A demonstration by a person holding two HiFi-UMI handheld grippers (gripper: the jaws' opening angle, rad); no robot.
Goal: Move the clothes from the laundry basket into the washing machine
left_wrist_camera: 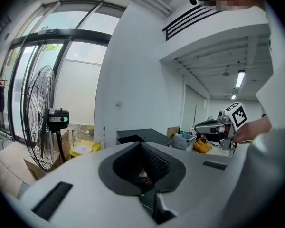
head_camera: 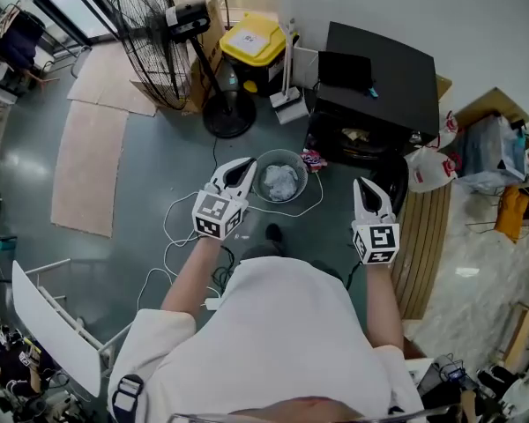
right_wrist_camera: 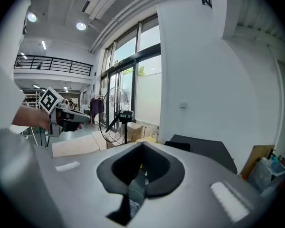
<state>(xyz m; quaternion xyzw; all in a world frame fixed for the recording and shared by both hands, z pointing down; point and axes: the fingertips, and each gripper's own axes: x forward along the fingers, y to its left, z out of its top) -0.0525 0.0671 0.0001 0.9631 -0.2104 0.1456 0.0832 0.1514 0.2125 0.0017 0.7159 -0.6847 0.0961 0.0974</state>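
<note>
In the head view a round grey laundry basket [head_camera: 301, 166] stands on the floor, with pale crumpled clothes [head_camera: 280, 182] inside. Just behind it to the right is the black washing machine [head_camera: 383, 77], its front opening [head_camera: 357, 141] facing the basket. My left gripper [head_camera: 243, 165] is held at the basket's left rim, shut with nothing in it. Farther right, near the machine's front, my right gripper [head_camera: 362, 184] is also shut and empty. Both gripper views show the jaws meeting, the left gripper [left_wrist_camera: 142, 144] and the right gripper [right_wrist_camera: 142, 144], with the machine's black top [right_wrist_camera: 204, 148] beyond.
A tall standing fan [head_camera: 159, 33] and a yellow-lidded bin [head_camera: 251, 42] are behind the basket to the left. White cables [head_camera: 181, 227] trail over the floor near my feet. A white plastic bag [head_camera: 428, 167] lies right of the machine. Cardboard sheets [head_camera: 93, 148] lie at left.
</note>
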